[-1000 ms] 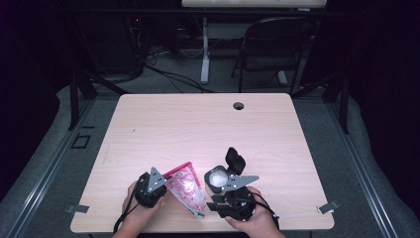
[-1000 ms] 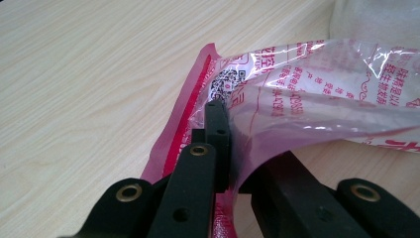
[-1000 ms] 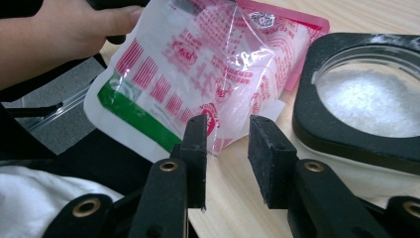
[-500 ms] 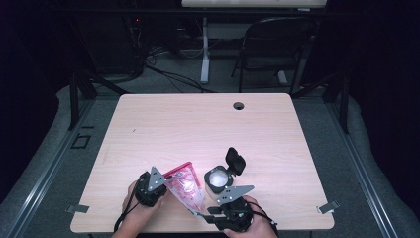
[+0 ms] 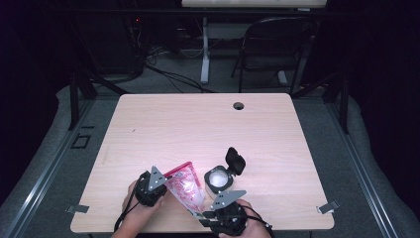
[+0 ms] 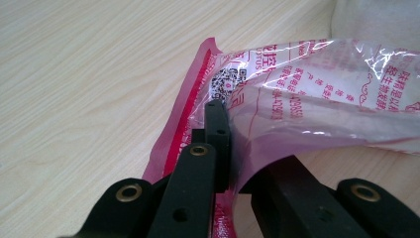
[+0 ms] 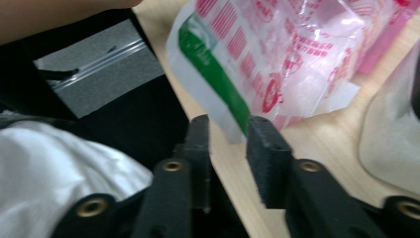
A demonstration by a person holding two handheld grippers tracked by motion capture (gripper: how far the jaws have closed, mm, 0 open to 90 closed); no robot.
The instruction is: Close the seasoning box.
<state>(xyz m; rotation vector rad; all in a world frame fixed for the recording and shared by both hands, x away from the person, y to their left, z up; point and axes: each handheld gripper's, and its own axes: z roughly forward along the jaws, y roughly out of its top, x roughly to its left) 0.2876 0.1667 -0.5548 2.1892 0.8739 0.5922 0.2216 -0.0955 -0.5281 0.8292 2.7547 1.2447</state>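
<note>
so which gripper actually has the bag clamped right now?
The left gripper: its jaws are shut on the red edge of the bag. The right gripper only straddles the green-striped corner, gaps showing.

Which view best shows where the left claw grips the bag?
Left gripper view: left claw pinches the bag at its pink sealed edge. High view shows the bag small; right gripper view shows its green-striped corner.

From my station, the plastic bag (image 5: 184, 189) lay near the table's (image 5: 198, 129) front edge, between my left gripper (image 5: 159, 184) at its left and my right gripper (image 5: 204, 218) before it. The open-lidded container (image 5: 219, 179) stood just right of the bag, and the cable hole (image 5: 238, 105) lay far behind.
</note>
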